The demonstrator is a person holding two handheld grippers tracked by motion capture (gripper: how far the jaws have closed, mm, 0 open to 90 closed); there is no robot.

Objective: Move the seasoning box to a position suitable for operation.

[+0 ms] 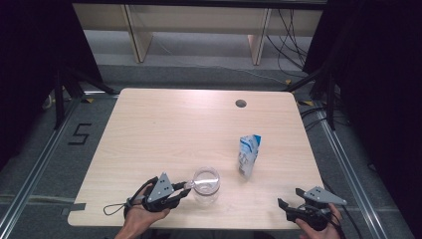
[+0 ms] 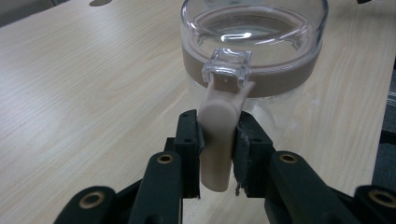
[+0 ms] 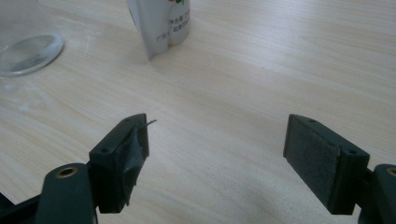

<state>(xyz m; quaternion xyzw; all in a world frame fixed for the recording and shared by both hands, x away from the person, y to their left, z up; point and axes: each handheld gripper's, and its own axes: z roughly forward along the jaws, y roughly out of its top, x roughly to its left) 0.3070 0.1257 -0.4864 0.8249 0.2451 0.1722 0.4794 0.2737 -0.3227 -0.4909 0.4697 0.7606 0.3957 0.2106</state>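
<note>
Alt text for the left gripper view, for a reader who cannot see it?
The left tool is shut on the beige latch handle of a clear glass jar with a beige seal ring, standing on a light wooden table.

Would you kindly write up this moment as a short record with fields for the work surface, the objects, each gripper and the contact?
surface: light wooden table with a round cable hole
jar: clear glass jar with a beige seal band and beige clasp lever, near the front edge
pouch: blue and white standing pouch, apart from the jar
left gripper: shut on the clasp lever, pads pressing both its sides
right gripper: open, nothing between the jaws, low over bare table
</note>
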